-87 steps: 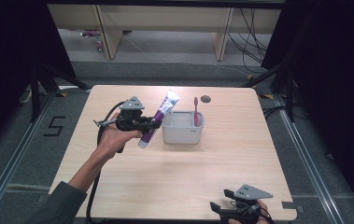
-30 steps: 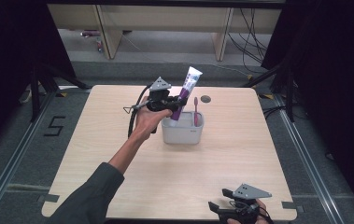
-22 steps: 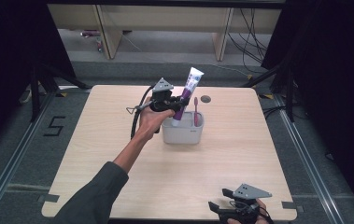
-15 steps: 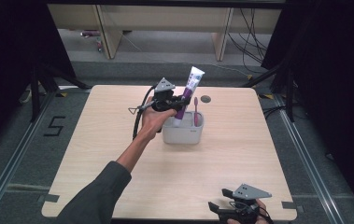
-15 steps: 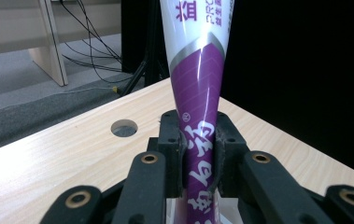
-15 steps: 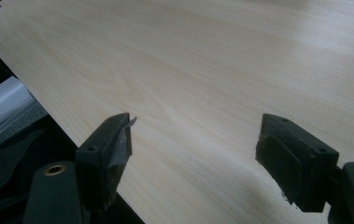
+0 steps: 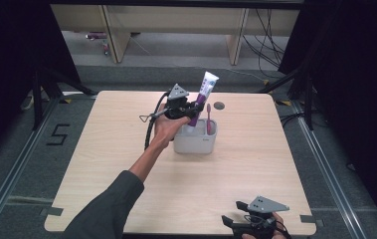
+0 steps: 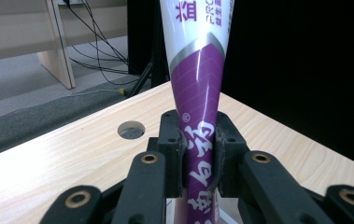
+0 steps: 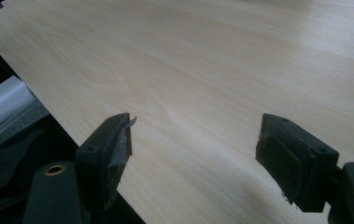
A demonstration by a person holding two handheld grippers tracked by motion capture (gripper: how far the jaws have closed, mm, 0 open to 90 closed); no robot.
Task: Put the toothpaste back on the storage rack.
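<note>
A purple and white toothpaste tube (image 7: 202,99) stands almost upright, its lower end inside the grey holder cup (image 7: 196,144) near the middle of the table. My left gripper (image 7: 194,107) is shut on the tube; in the left gripper view both pads squeeze the tube (image 8: 198,121) at its purple lower part. A pink toothbrush (image 7: 208,117) stands in the same cup, to the right of the tube. At the table's front edge, right of centre, my right gripper (image 7: 232,222) rests open, and its view has bare wood between the jaws (image 9: 193,154).
A round cable hole (image 7: 219,105) lies in the tabletop (image 7: 101,164) just behind the cup. Wooden shelving and loose cables sit on the floor beyond the far edge. Dark curtains flank both sides.
My left gripper carried the tube from left of the cup up and over it, tipping it upright, then lowered it into the cup. The right gripper stayed still.
</note>
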